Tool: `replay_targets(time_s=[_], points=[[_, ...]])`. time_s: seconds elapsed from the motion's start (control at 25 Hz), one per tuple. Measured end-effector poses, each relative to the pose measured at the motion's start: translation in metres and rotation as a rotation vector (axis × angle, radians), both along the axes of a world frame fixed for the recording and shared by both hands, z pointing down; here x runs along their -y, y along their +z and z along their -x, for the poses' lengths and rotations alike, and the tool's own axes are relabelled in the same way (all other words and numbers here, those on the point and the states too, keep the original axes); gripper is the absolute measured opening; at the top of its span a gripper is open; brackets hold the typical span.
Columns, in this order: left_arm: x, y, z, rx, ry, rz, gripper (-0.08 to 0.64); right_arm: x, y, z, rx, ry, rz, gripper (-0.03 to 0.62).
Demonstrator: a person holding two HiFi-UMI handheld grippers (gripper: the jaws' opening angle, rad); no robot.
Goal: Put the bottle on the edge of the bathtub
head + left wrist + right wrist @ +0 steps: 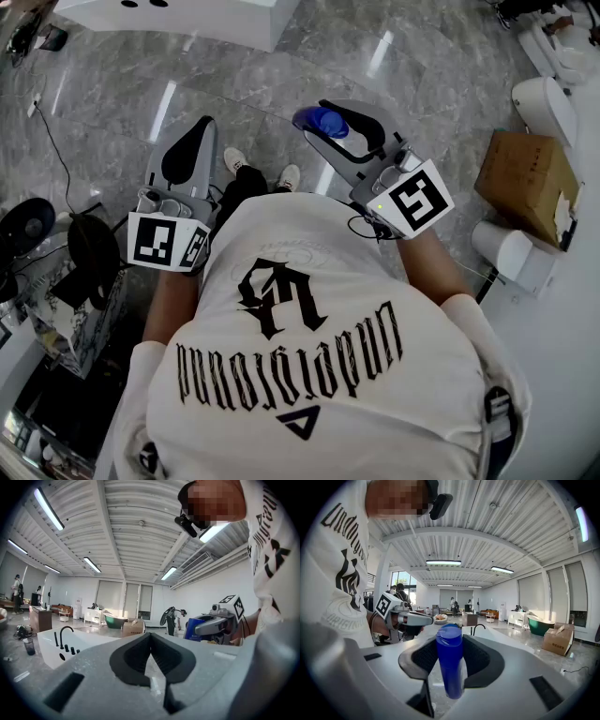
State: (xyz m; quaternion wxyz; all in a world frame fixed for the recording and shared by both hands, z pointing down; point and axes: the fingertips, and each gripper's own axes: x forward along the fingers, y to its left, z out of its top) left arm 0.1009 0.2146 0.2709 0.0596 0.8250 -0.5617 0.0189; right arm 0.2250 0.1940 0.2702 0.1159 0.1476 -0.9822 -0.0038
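Note:
A blue bottle (322,121) with a rounded cap stands between the jaws of my right gripper (325,119), and the pads press on its sides. In the right gripper view the bottle (450,663) fills the middle, upright in the right gripper (449,641). My left gripper (190,142) is held at chest height to the left, its jaws shut tip to tip with nothing in them, as the left gripper view (150,637) shows. The white bathtub (187,19) lies ahead on the floor; its black faucet (64,637) stands on the rim.
A cardboard box (525,183) and white sanitary fixtures (544,103) stand at the right. Black equipment (89,248) and a cable (56,141) lie at the left. Grey marble floor (422,75) runs between me and the tub. Other people stand far off in the hall.

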Motion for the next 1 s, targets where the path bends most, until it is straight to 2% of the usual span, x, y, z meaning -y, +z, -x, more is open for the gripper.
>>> replay_targets(time_s=[0.56, 1.0], points=[[0.022, 0.008, 0.052, -0.018, -0.015, 0.016, 0.015, 0.024, 0.001, 0.049, 0.002, -0.003, 0.013, 0.156], [0.062, 0.000, 0.149, -0.011, 0.009, 0.014, 0.015, 0.073, -0.007, 0.141, 0.009, 0.049, 0.015, 0.156]])
